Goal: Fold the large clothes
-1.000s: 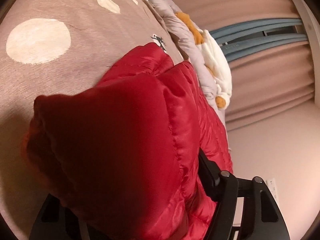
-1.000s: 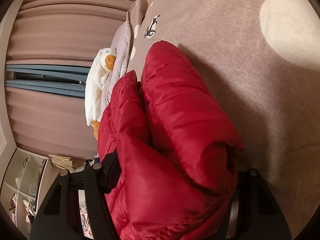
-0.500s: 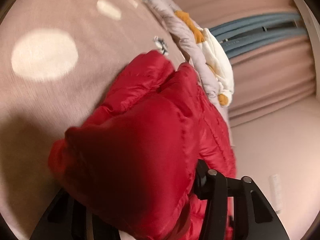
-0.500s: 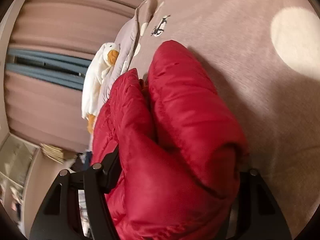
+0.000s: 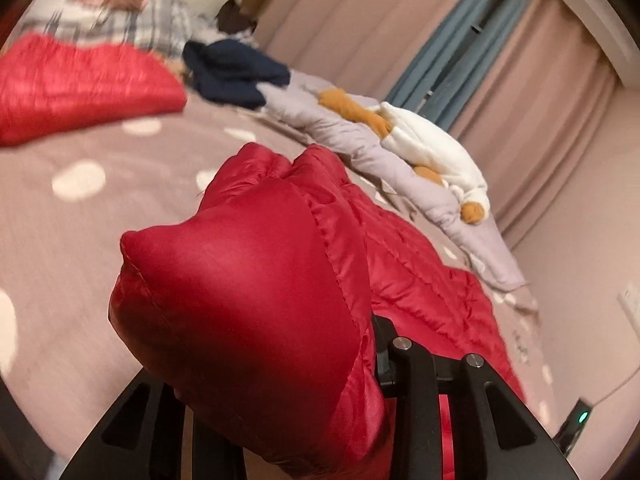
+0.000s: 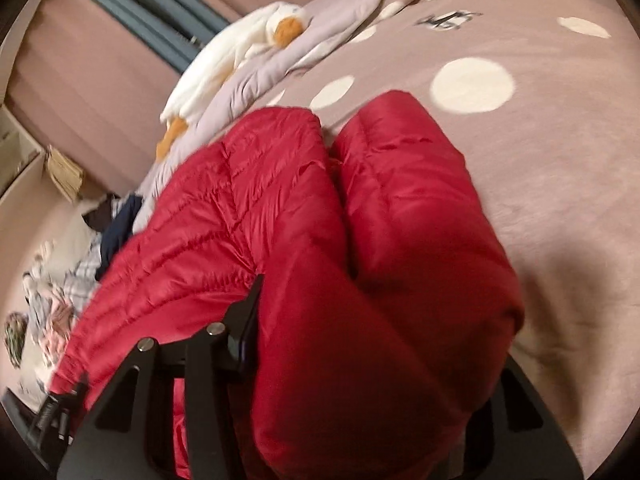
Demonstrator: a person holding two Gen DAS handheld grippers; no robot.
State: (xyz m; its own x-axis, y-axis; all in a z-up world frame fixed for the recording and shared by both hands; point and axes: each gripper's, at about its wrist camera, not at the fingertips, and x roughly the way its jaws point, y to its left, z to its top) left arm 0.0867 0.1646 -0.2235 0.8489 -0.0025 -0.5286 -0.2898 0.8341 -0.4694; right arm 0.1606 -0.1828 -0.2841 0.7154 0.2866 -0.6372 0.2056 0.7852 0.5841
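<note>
Closest to each camera, both pairs of tongs are clenching bunched folds of the red down jacket (image 5: 256, 320): the left tongs (image 5: 280, 412) are gripping a puffy corner that is ballooning out ahead of the fingers, and the right tongs (image 6: 360, 380) are gripping a thicker doubled wad of the same garment; both have just been closing further, with the padded fabric between the jaws. The jacket is hanging from these two grips and trailing down onto the dotted bedspread (image 5: 80, 240), so its gripped edge is lying right at the tongs while its quilted body is stretching away from them toward the pale quilt (image 5: 352, 136) at the far edge of the bed. Its long axis seems to be running between the two hands, neither being clearly nearer; the coming fold is probably going to turn on carrying that held edge over the trailing body. Beyond the jacket, a white plush duck (image 5: 432, 148) is lying on the pale quilt, a dark navy garment (image 5: 236, 72) is sitting further along that quilt, and another red padded piece (image 5: 80, 80) is resting beside the navy garment, blurred.
</note>
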